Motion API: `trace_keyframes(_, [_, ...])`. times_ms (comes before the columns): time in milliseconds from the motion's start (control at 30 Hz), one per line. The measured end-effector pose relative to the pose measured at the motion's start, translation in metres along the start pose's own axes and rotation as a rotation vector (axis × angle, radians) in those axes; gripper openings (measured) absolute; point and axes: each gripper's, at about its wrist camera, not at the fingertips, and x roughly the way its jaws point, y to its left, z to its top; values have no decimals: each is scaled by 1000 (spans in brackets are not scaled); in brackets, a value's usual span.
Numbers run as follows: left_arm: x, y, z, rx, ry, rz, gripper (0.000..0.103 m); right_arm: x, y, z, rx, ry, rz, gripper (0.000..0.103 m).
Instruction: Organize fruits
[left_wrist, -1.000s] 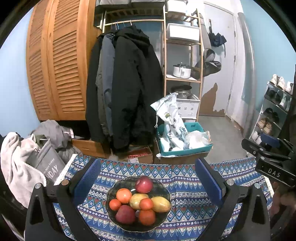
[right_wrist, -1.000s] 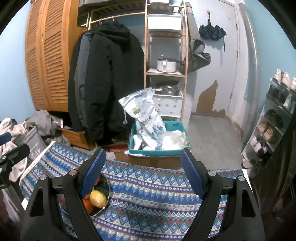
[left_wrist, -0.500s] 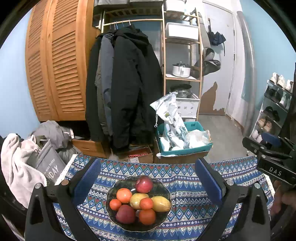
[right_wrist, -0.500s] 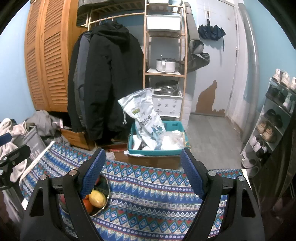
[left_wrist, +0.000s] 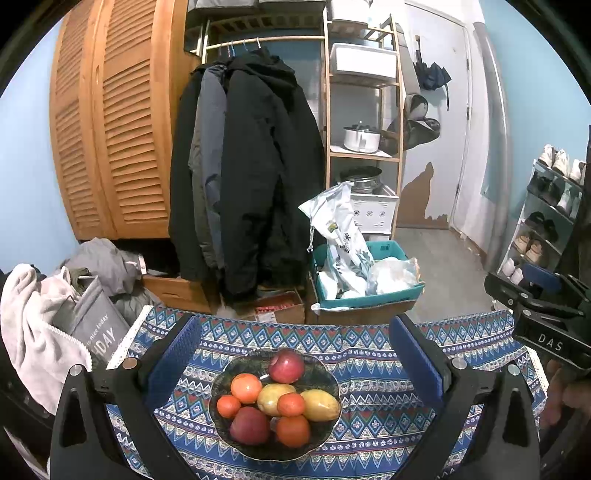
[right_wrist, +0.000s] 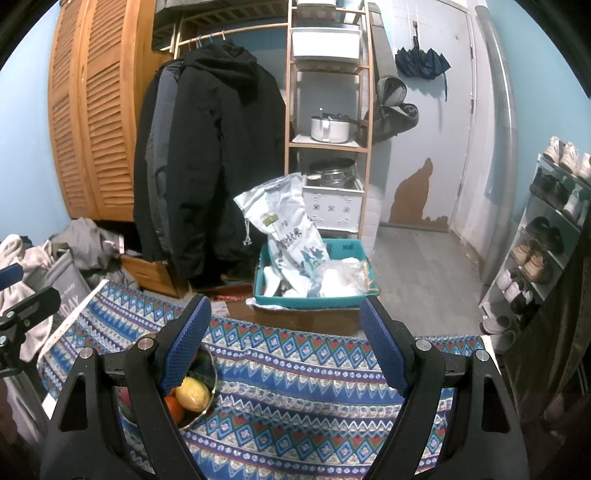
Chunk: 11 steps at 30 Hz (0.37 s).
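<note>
Eight fruits (left_wrist: 280, 399), red, orange and yellow, are heaped in the dark bowl (left_wrist: 330, 376); both grippers' jaws are spread, empty.

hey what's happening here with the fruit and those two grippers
A person holds two hand-held grippers over a table with a blue patterned cloth. The left gripper hangs open above a dark round bowl piled with red apples, oranges and yellow mangoes. The right gripper is open too, over bare cloth beside the bowl. Nothing is picked up yet.
</note>
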Motion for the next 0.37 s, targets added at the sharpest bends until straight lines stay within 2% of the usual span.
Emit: trace_keyframes(367, [1,-1,2,6,5,3,102,0,0,0,-1,0,0,82])
